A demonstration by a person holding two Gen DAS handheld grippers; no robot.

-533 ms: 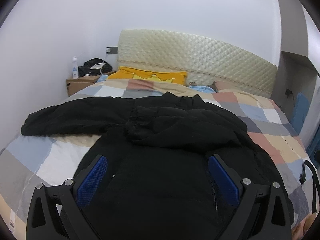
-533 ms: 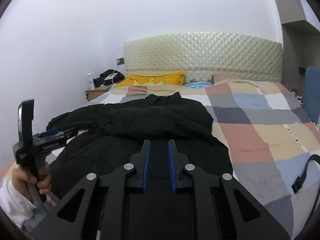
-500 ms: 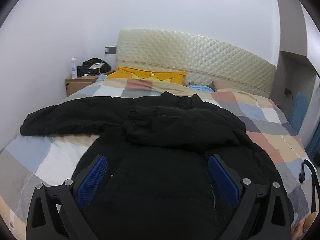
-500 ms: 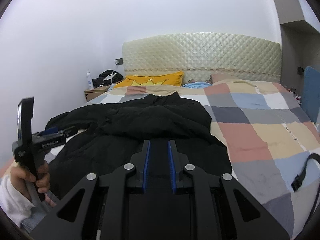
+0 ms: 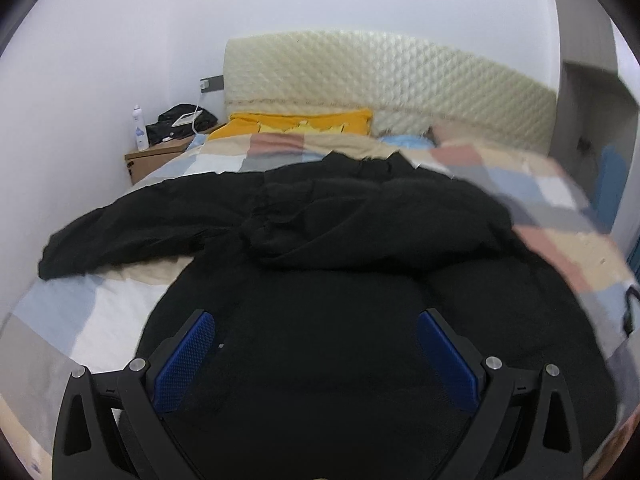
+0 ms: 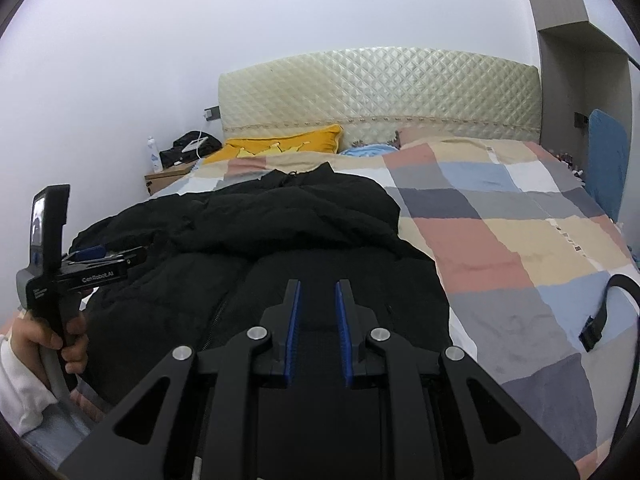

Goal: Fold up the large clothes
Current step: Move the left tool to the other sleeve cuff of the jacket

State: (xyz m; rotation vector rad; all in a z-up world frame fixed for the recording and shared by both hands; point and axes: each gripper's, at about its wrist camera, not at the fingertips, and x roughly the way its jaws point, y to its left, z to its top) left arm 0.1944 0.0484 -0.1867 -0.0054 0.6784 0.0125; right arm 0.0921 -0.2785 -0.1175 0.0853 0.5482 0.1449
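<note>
Black padded jacket (image 5: pixel 360 240) is lying spread across the checked bedspread (image 6: pixel 500 240), one sleeve folded over its chest. Left hand-held gripper (image 5: pixel 316 344) is hovering above it, released wide; right hand-held gripper (image 6: pixel 317 312) is hovering too, jaws narrowed, grasping nothing.

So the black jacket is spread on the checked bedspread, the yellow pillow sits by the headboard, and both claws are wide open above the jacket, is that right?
Not quite. Only the left claw is wide open; the right wrist view shows the right claw nearly closed, a narrow gap between its blue pads, gripping nothing. The black jacket does lie on the checked bedspread, with the yellow pillow by the headboard.
</note>
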